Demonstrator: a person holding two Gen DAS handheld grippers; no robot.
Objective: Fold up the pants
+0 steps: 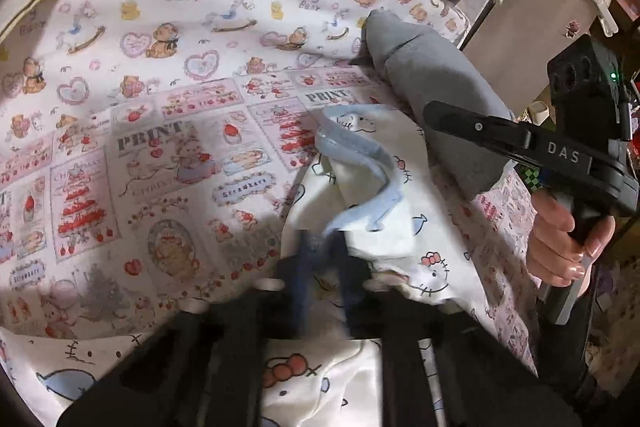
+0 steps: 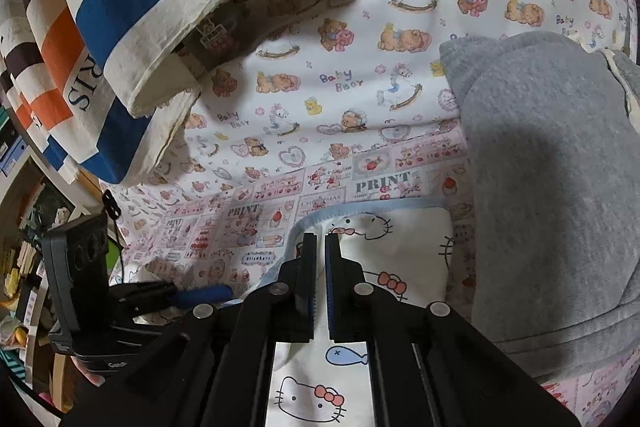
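The pants (image 1: 384,211) are white with cat and whale prints and a light blue waistband (image 1: 360,167). They lie on a patterned bed sheet (image 1: 140,131). My left gripper (image 1: 320,259) is shut on a lifted fold of the pants; its fingers are blurred. In the right wrist view my right gripper (image 2: 320,247) is shut on the pants (image 2: 400,251) near the blue-trimmed edge (image 2: 320,217). The left gripper also shows in the right wrist view (image 2: 200,293), low on the left. The right gripper shows in the left wrist view (image 1: 440,115), held by a hand.
A grey folded garment (image 2: 552,187) lies right of the pants, also in the left wrist view (image 1: 432,83). A striped blue, orange and white cloth (image 2: 100,27) hangs at the upper left. A wooden cabinet (image 1: 540,11) stands beyond the bed.
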